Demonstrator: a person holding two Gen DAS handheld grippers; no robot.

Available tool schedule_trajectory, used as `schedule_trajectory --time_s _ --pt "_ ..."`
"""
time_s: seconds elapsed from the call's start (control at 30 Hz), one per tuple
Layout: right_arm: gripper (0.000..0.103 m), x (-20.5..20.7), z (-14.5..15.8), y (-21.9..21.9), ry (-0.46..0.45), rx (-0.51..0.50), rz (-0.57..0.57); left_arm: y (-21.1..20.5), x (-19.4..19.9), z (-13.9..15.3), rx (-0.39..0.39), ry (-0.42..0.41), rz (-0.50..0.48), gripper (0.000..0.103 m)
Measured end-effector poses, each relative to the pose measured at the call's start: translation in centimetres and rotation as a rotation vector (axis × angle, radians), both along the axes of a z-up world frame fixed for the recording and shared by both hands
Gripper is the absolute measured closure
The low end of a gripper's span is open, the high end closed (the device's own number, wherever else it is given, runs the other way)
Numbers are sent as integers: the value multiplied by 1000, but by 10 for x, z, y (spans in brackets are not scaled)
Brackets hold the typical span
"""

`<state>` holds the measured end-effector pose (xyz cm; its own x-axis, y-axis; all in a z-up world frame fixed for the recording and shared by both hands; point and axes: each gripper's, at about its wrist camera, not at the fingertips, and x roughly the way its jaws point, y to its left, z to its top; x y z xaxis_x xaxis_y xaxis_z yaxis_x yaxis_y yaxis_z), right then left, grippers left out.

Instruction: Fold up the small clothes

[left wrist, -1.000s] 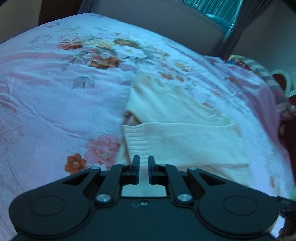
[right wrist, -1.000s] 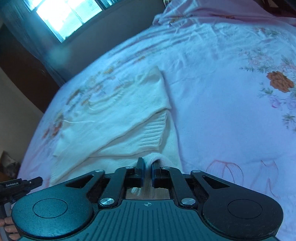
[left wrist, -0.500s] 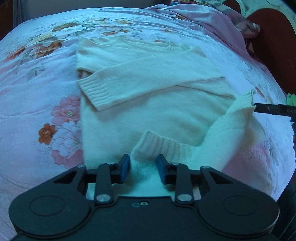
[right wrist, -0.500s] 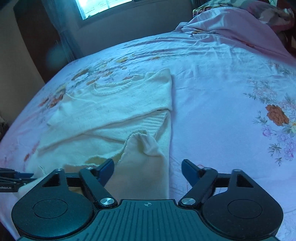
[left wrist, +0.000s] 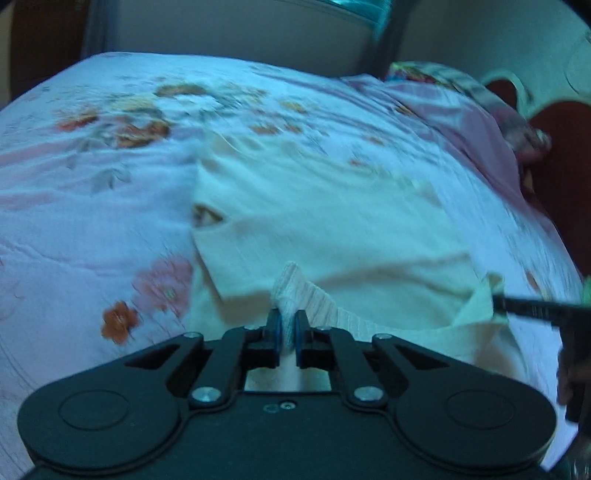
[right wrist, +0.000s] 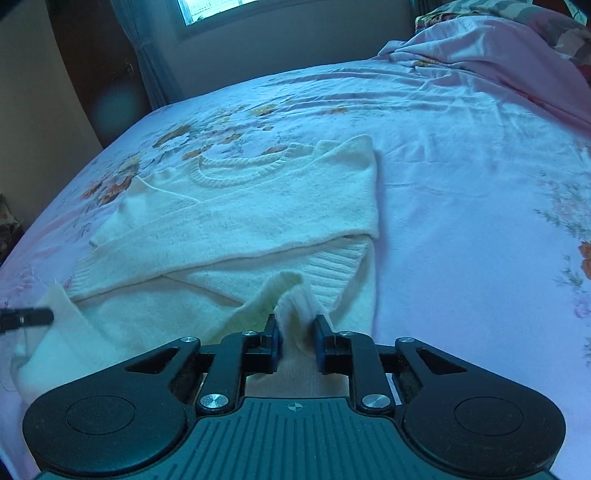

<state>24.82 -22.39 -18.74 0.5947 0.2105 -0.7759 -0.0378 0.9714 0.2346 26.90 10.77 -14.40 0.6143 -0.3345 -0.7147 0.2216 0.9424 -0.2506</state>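
Note:
A cream knit sweater (right wrist: 258,206) lies on the bed with both sleeves folded across its body; it also shows in the left wrist view (left wrist: 332,229). My left gripper (left wrist: 288,328) is shut on the ribbed hem at the sweater's near left corner, which stands up between the pads. My right gripper (right wrist: 298,341) is shut on the hem at the near right corner, with a bunch of knit between its fingers. The right gripper's tip (left wrist: 517,304) shows in the left wrist view, holding a raised corner. The left gripper's tip (right wrist: 29,316) shows in the right wrist view.
The pink floral bedsheet (right wrist: 461,166) covers the bed around the sweater. A rumpled pink blanket and pillows (right wrist: 498,48) lie at the head. A dark red headboard (left wrist: 561,147) stands at the right. A window (right wrist: 214,11) and curtain are behind the bed.
Half a second ago both grippers were open over the sweater's hem. Now both have closed on the hem corners and lifted them slightly. The left view is blurred by motion.

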Motion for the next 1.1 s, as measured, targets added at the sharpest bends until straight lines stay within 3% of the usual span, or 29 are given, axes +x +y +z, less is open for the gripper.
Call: schedule_trajectory --time_s 0.07,0.17,0.23,0.3,0.37,0.4,0.43,0.47,0.53,0.6,0.63,0.67,0.77,0.87,0.93,1.1 --pt "95 2 0 -2 -8 6 1 8 11 0 -18 -5 60 98" --pt "96 5 5 -10 -43 31 -56 16 29 -2 -61 -3 122 98" --pt "96 13 4 -14 -31 38 -74 9 39 -10 -14 8 128 97" --pt "96 20 -1 -19 7 112 -48 0 43 -23 51 43 93 95" --pt "81 21 -1 -18 9 112 -30 -4 38 -30 96 30 64 93" --pt "64 21 1 -18 -1 113 -11 -4 37 -30 94 29 61 89" --pt "53 21 2 -17 -8 123 1 -2 37 -30 83 35 58 87" --pt "34 20 3 -18 -18 139 8 -2 36 -29 80 35 56 87" --pt "31 17 6 -19 -53 168 32 -4 35 -30 99 28 35 87" --pt "33 21 4 -13 -36 109 49 -4 36 -31 108 26 20 87" --pt "37 23 1 -9 -36 79 69 -3 37 -31 95 32 22 87" --pt "48 25 -1 -6 -32 56 85 0 38 -31 79 39 28 87" --pt "55 28 -8 -1 -31 -8 118 3 41 -31 65 49 29 86" --pt "97 32 -14 3 -13 -20 134 -2 40 -31 90 36 15 89" --pt "97 28 -12 7 -31 -15 140 -3 36 -27 88 20 12 96" --pt "97 20 -8 0 -55 25 62 -6 28 -21 99 -36 33 97"
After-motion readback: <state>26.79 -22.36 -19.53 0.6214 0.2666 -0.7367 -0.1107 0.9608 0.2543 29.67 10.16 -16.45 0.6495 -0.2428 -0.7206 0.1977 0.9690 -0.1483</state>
